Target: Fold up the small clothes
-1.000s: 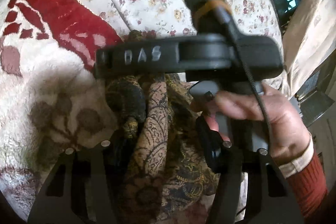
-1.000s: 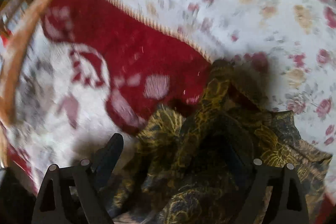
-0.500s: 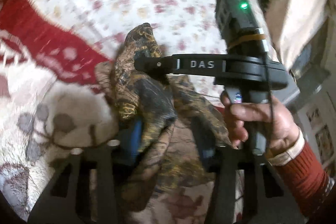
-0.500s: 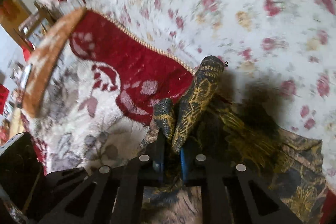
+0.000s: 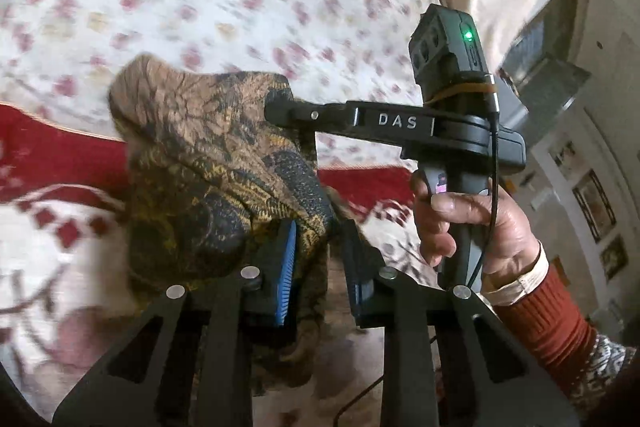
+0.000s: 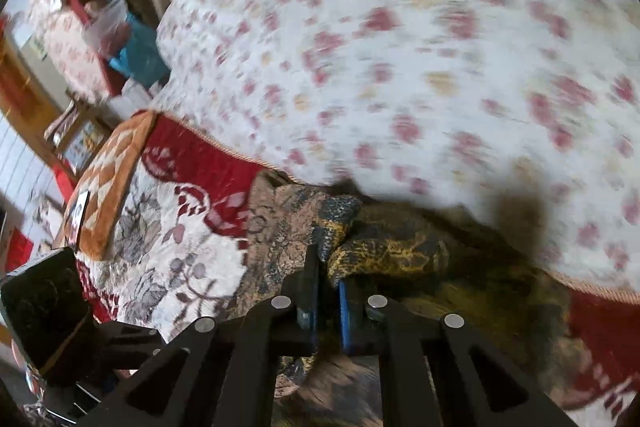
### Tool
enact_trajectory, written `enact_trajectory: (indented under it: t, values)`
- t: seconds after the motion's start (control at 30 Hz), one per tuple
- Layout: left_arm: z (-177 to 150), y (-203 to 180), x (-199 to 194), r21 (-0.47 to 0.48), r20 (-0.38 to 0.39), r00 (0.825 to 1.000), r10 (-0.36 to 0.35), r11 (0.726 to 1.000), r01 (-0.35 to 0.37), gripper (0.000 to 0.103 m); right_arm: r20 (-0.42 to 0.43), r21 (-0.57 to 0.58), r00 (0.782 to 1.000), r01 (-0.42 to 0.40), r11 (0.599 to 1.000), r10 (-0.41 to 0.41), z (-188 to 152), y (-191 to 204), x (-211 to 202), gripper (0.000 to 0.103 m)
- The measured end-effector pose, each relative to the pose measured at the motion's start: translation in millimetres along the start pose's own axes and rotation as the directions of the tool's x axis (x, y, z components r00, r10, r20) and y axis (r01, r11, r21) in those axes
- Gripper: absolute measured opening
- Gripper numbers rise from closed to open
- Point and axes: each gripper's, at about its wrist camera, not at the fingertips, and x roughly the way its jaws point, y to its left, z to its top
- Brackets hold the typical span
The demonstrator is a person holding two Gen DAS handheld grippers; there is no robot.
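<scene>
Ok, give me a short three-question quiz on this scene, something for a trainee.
1. True or false: the right tool is shut on the patterned cloth.
2. What is printed on the sheet behind the cloth? A) stripes B) small flowers C) checks
3. In the left wrist view, what colour is the light on top of the right tool?

Key: 1 true; 2 B; 3 green.
</scene>
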Motion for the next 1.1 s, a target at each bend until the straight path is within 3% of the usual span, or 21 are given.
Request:
enact_trajectory:
  t: [0.2, 0.3, 0.4, 0.47, 0.5, 0.53, 0.63, 0.73, 0.77, 0.83, 0.9, 1.0, 1.03, 1.1]
  values:
    - [-18.9, -33.2, 64.0, 0.033, -0.122, 0.992, -0.041, 0.998, 0.046, 0.022, 0.038, 0.103, 0.998, 0.037, 0.994, -0.041, -38.2, -61.8, -39.3, 0.007]
    - [-29.2, -30.3, 83.4, 0.020, -0.184, 0.983, -0.021, 0.999, 0.025, 0.022, -0.026, 0.159, 0.999, 0.038, 0.987, -0.035, -63.5, -87.7, -26.5, 0.007]
    - [-33.2, -25.4, 81.7, 0.017, -0.218, 0.976, 0.002, 1.000, 0.002, 0.022, -0.047, 0.276, 0.998, -0.023, 0.961, 0.037, -84.9, -114.8, -12.4, 0.011]
    - [-32.1, -25.4, 70.0, 0.042, -0.212, 0.977, 0.013, 0.999, -0.004, 0.022, -0.014, 0.353, 0.995, -0.086, 0.932, 0.098, -94.1, -130.3, -8.5, 0.031]
    - [-32.5, -25.4, 63.2, 0.049, -0.203, 0.979, 0.017, 0.999, -0.007, 0.022, 0.007, 0.388, 0.992, -0.119, 0.914, 0.126, -97.6, -136.9, -6.1, 0.059]
    - [-30.8, -23.4, 58.9, 0.050, -0.196, 0.980, 0.022, 0.999, -0.012, 0.022, 0.028, 0.415, 0.988, -0.150, 0.897, 0.152, -99.5, -141.3, -4.0, 0.078]
    - [-32.4, -17.9, 51.7, 0.045, -0.189, 0.981, 0.037, 0.999, -0.029, 0.022, 0.096, 0.461, 0.972, -0.233, 0.856, 0.213, -95.8, -150.6, 2.3, 0.082]
    - [-31.1, -8.8, 59.6, 0.015, -0.207, 0.977, 0.058, 0.998, -0.056, 0.022, 0.148, 0.493, 0.953, -0.303, 0.816, 0.264, -84.8, -155.0, 15.6, 0.081]
    - [-32.2, -5.8, 62.0, 0.002, -0.216, 0.975, 0.059, 0.998, -0.060, 0.022, 0.138, 0.484, 0.955, -0.296, 0.823, 0.262, -80.0, -153.6, 17.9, 0.077]
    - [-35.1, -4.5, 60.9, 0.000, -0.219, 0.974, 0.059, 0.998, -0.060, 0.022, 0.129, 0.393, 0.975, -0.219, 0.893, 0.183, -66.1, -140.7, 11.2, 0.032]
    - [-34.3, -7.9, 55.7, 0.011, -0.210, 0.976, 0.062, 0.998, -0.061, 0.022, 0.141, 0.271, 0.990, -0.059, 0.961, 0.021, -55.6, -125.6, -7.0, 0.019]
    - [-32.6, -8.0, 42.4, 0.008, -0.179, 0.982, 0.054, 0.999, -0.054, 0.023, 0.141, 0.185, 0.964, 0.198, 0.963, -0.225, -49.8, -122.1, -23.0, 0.016]
    - [-30.2, -7.5, 41.3, 0.008, -0.172, 0.983, 0.058, 0.998, -0.057, 0.023, 0.133, 0.204, 0.960, 0.218, 0.954, -0.248, -50.9, -128.8, -25.1, 0.016]
    - [-29.7, -2.6, 32.3, 0.013, -0.156, 0.985, 0.079, 0.997, -0.078, 0.023, 0.126, 0.289, 0.966, 0.180, 0.940, -0.224, -58.6, -145.9, -33.2, 0.016]
